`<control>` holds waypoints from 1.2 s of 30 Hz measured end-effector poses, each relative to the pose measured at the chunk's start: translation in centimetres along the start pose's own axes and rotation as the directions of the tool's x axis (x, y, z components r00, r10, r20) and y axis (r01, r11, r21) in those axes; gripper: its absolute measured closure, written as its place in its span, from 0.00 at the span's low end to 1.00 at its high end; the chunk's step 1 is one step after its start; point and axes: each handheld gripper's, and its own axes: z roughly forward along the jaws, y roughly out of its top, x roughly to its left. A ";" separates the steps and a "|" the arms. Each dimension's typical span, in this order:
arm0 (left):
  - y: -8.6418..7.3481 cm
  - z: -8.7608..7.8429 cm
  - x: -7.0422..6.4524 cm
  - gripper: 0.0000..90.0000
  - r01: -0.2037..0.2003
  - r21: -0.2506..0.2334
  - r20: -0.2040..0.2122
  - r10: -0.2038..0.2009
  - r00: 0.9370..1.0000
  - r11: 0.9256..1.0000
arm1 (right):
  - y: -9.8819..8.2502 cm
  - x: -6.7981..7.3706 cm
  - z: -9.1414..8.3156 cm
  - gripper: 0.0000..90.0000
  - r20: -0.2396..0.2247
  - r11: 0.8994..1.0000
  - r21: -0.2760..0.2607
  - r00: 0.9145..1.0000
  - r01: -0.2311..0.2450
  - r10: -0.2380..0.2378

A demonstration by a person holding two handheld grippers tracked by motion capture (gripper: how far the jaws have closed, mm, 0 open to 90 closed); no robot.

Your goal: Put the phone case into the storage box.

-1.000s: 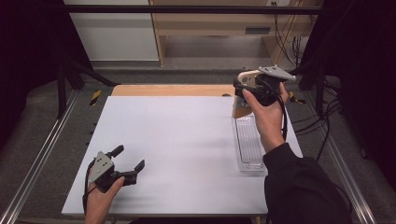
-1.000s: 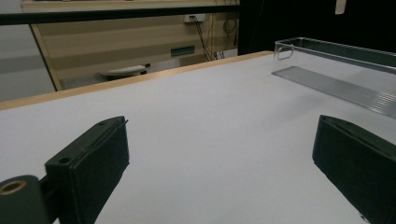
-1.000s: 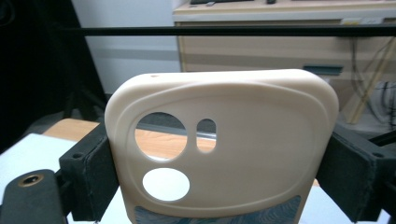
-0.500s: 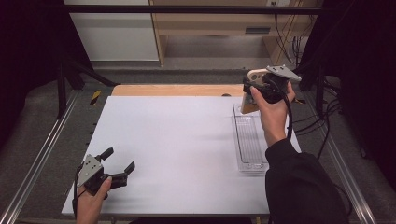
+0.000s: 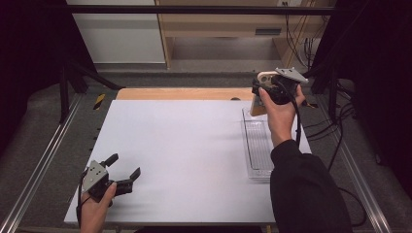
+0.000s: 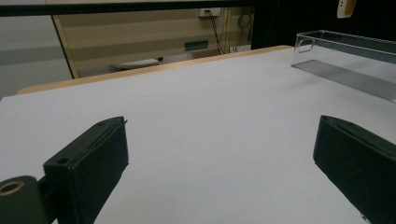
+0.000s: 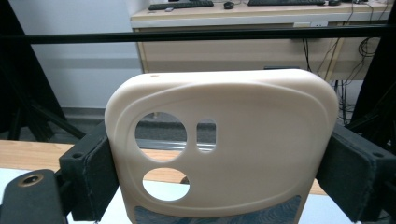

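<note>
A cream phone case (image 7: pixel 224 144) with round and slotted camera cut-outs stands upright between my right gripper's jaws, which press on its two sides. In the high view that right gripper (image 5: pixel 262 94) holds the phone case (image 5: pixel 258 104) raised above the far end of a clear plastic tray (image 5: pixel 252 160) at the table's right. My left gripper (image 5: pixel 124 170) hovers low over the table's front left corner, open, with nothing between its fingers (image 6: pixel 93 163). In the left gripper view the clear tray (image 6: pixel 345 44) lies far off at the upper right.
A white sheet (image 5: pixel 189 145) covers the table, with a wooden strip (image 5: pixel 180 93) along its far edge. Metal rails (image 5: pixel 43 155) run down both sides. Cables (image 5: pixel 335 126) trail off the right side, and a desk (image 7: pixel 243 9) with a keyboard stands behind.
My left gripper has drawn back toward the front left corner, still open. My right gripper has carried the phone case slightly rightward and away, above the tray's far end.
</note>
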 end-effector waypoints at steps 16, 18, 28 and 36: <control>-0.2 -0.5 0.5 0.04 0.033 -0.015 -0.017 -0.033 0.999 0.999 | -0.8 1.0 0.2 0.13 -0.005 1.000 0.002 1.000 0.001 -0.001; -0.2 -0.5 0.5 0.04 0.031 -0.015 -0.016 -0.031 0.999 0.999 | -1.0 1.0 0.4 0.13 0.001 1.000 0.007 1.000 -0.001 0.001; -0.1 -0.3 0.1 0.04 0.015 -0.011 -0.003 -0.015 1.000 1.000 | -2.4 0.2 2.3 0.13 0.042 0.999 0.049 0.999 -0.024 0.022; 0.1 -0.5 0.1 0.04 0.013 -0.020 0.001 -0.013 1.000 1.000 | -3.1 0.0 3.4 0.13 0.055 0.997 0.068 0.998 -0.033 0.029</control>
